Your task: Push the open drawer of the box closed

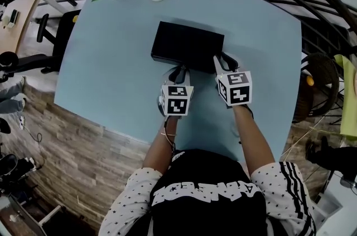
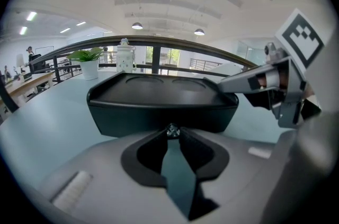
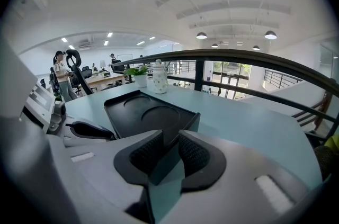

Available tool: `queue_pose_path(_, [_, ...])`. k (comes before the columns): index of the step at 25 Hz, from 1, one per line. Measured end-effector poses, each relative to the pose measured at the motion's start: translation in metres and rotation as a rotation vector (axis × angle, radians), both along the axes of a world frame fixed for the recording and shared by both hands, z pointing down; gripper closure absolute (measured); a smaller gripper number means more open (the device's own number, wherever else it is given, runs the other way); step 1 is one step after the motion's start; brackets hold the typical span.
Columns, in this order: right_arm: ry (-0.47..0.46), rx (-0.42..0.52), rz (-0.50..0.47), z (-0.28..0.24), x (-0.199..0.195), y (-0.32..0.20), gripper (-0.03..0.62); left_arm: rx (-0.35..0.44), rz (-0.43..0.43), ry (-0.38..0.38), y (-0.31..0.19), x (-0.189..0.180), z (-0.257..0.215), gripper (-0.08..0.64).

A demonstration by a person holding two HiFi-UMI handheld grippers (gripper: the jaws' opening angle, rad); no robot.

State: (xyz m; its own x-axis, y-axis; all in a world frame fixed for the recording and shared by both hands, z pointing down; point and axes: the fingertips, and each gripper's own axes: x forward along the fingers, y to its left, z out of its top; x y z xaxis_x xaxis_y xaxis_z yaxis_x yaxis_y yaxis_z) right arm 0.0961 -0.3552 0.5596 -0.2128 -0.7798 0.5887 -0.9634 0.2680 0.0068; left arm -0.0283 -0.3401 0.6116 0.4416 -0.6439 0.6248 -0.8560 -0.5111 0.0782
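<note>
The box lies on the surface straight ahead of me, its long axis running left to right across my body, so its front face is turned square toward both tools and the push has to go directly away from me.

My left hand-held gripper sits at the near side of the box, about the middle of the front face. Its jaws are drawn fully together, and their tips meet at a small metal knob on that face. Whether they pinch the knob or only press on it I can't tell from this angle.

My right hand-held gripper is at the box's near right corner, beside the left one. Its jaws are nearly together with a slim gap, and the box's right edge runs toward that gap.

The left one is the better placed, centred on the front face. From above the box reads as one plain rectangle, so I judge little drawer travel remains. An off-centre shove at the corner could slew the box.
</note>
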Motion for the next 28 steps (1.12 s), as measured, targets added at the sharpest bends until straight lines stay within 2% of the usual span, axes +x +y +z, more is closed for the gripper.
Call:
queue_pose_path(14, [0.006,0.000,0.010,0.000,-0.002,-0.002,0.518,-0.005,0.016,0.009,-0.002,-0.001,0.000,0.560])
queue_pose_path(20, [-0.074,0.028,0.048,-0.002,0.002,0.000,0.515,-0.011,0.018,0.027,0.004,-0.001,0.000,0.560])
queue_pose_path(25, [-0.127,0.025,0.062,-0.002,0.004,0.001,0.507,0.012,0.005,0.002,0.010,-0.014,-0.001,0.560])
queue_pose_path(28, [-0.115,0.024,0.056,-0.005,0.004,0.008,0.506,0.021,-0.020,0.000,0.018,-0.026,-0.006,0.560])
